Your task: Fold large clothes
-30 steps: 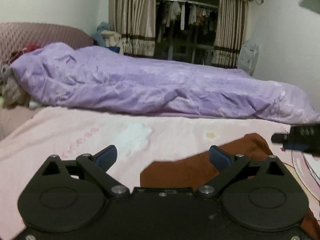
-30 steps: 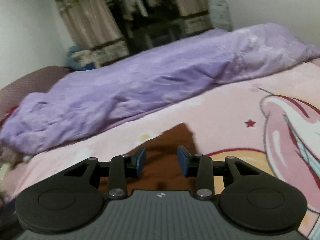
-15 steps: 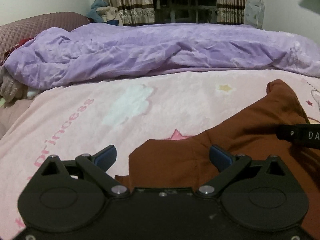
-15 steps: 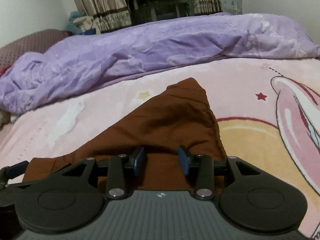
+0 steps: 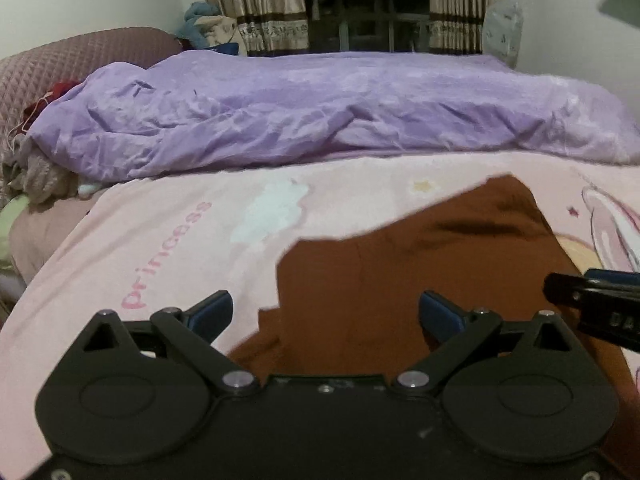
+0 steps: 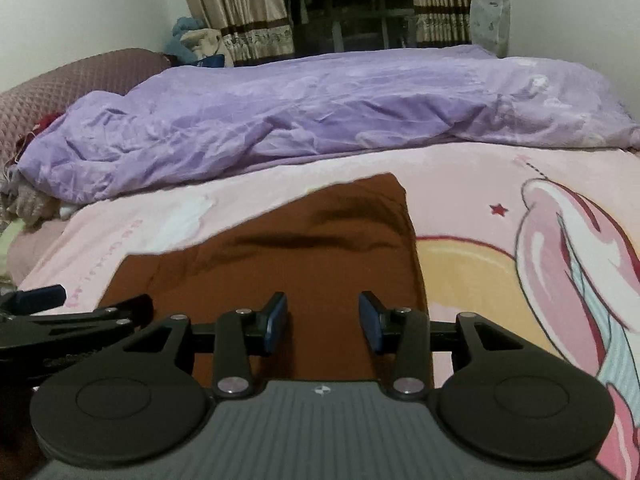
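Note:
A brown garment (image 5: 420,256) lies spread on the pink cartoon-print blanket (image 5: 168,232); it also shows in the right wrist view (image 6: 320,248). My left gripper (image 5: 326,316) is wide open and empty, above the garment's left near edge. My right gripper (image 6: 323,322) is open and empty, above the garment's near right part. The right gripper's tip shows at the right of the left wrist view (image 5: 592,300). The left gripper shows at the left of the right wrist view (image 6: 60,316).
A crumpled purple duvet (image 5: 320,116) lies across the far side of the bed. A quilted mauve headboard (image 5: 60,64) is at left, with loose clothes (image 5: 36,172) below it. Curtains (image 5: 272,4) and a window are behind.
Both grippers have drawn back and tilted down, so more of the brown garment shows in front of them. The right gripper's jaws have opened wider. The left stays wide open.

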`<state>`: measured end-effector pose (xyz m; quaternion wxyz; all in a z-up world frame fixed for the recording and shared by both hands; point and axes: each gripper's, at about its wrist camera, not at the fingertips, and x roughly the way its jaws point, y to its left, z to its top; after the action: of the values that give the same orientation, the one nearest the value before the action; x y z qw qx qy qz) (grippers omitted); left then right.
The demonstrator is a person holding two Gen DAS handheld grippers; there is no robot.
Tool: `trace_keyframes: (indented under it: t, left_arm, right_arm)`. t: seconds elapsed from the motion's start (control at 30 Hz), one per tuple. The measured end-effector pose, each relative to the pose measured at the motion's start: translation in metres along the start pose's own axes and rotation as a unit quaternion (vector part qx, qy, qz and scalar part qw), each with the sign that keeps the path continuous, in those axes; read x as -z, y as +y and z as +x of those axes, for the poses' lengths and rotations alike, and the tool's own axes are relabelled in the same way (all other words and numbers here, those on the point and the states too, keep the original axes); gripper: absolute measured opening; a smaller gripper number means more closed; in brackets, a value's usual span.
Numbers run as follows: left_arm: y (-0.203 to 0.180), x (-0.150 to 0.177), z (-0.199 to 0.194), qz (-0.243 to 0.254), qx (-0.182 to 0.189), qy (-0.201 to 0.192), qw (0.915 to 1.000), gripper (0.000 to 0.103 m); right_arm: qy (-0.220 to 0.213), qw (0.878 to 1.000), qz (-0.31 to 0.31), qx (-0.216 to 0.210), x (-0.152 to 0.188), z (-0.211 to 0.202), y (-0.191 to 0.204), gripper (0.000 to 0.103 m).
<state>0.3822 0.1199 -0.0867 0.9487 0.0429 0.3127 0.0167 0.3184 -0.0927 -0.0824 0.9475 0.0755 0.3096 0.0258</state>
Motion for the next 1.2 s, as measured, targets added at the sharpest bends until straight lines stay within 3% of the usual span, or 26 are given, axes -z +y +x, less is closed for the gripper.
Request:
trace_keyframes:
  t: [0.1,0.23,0.3,0.5,0.63,0.73,0.8,0.87,0.93,1.03,1.2]
  left_arm:
    - [-0.008,0.018,0.021,0.004,-0.006,0.022,0.9997,0.103]
    - [-0.003,0.035,0.036,-0.044,0.002,0.001,0.999,0.103]
    - [-0.005,0.038,0.036,-0.044,-0.004,-0.005,0.999,0.103]
    - [-0.009,0.031,0.025,-0.021,-0.018,-0.004,0.9996,0.103]
    - [-0.004,0.025,-0.013,0.001,-0.036,-0.014,0.9993,0.103]
    - [0.0,0.032,-0.048,0.006,0.001,-0.025,0.9997,0.103]
    - [-0.004,0.045,-0.06,0.009,0.021,-0.027,0.9994,0.103]
    - [-0.01,0.059,-0.051,0.02,0.016,-0.012,0.9996,0.103]
    - [-0.008,0.073,-0.033,0.003,0.024,0.009,0.9997,0.103]
    - [0.003,0.083,-0.016,-0.041,0.043,0.014,0.9981,0.103]
    - [0.003,0.079,-0.018,-0.029,0.037,0.013,0.9988,0.103]
  right_arm:
    - [-0.003,1.0,0.008,0.025,0.013,0.024,-0.001,0.059]
    - [-0.033,0.998,0.022,0.055,0.027,0.039,-0.003,0.061]
    - [-0.037,0.997,0.011,0.062,0.027,0.04,0.0,0.061]
    - [-0.032,0.999,0.024,0.032,0.022,0.027,-0.009,0.061]
    - [-0.045,0.998,0.036,0.009,0.017,-0.02,-0.018,0.05]
    - [-0.061,0.997,0.044,-0.002,0.024,-0.051,-0.019,0.046]
    - [-0.042,0.998,0.031,-0.019,0.03,-0.054,-0.014,0.039]
    - [-0.002,1.0,0.003,-0.029,0.041,-0.041,-0.008,0.035]
    - [0.004,1.0,-0.022,-0.01,0.052,-0.025,-0.003,0.034]
    - [-0.011,1.0,-0.017,0.0,0.059,-0.014,-0.001,0.034]
    - [-0.019,0.999,-0.026,0.003,0.059,-0.018,0.0,0.035]
